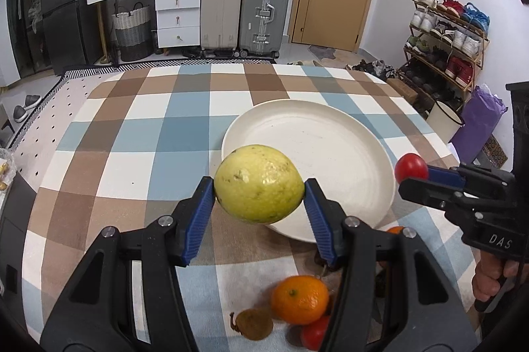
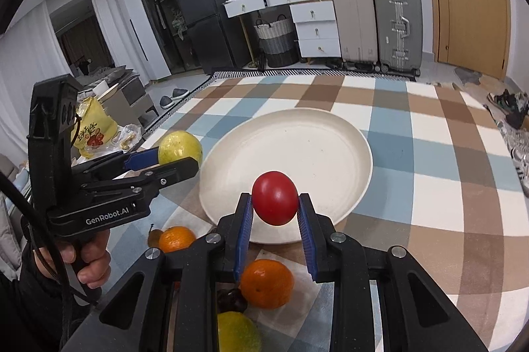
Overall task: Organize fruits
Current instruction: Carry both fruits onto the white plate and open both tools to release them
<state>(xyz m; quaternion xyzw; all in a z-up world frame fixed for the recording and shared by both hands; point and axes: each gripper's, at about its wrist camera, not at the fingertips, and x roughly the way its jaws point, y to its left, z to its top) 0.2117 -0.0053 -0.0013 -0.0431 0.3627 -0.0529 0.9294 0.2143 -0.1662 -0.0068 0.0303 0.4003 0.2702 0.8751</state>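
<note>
Landmark: round white plate (image 1: pixel 330 134) on the table (image 1: pixel 139 134) with a blue, brown and white checked cloth. Nearest, on the cloth in front of the plate's near rim: two round orange mandarins (image 2: pixel 266 283) (image 2: pixel 176 239), a small brown wrinkled fruit (image 1: pixel 254 323), a dark fruit (image 2: pixel 231 299), a yellow-green fruit (image 2: pixel 238 332), part of a red fruit (image 1: pixel 314 335). Left hand-held gripper (image 1: pixel 259 198) pinches a large yellow-green guava (image 1: pixel 259 183) between its blue pads, held in the air at the plate's near-left rim. Right hand-held gripper (image 2: pixel 275 213) pinches a small red tomato (image 2: pixel 275 198), held above the plate's near rim. Beyond the plate, off the table: silver suitcase (image 1: pixel 264 11), white drawers (image 1: pixel 178 18).
</note>
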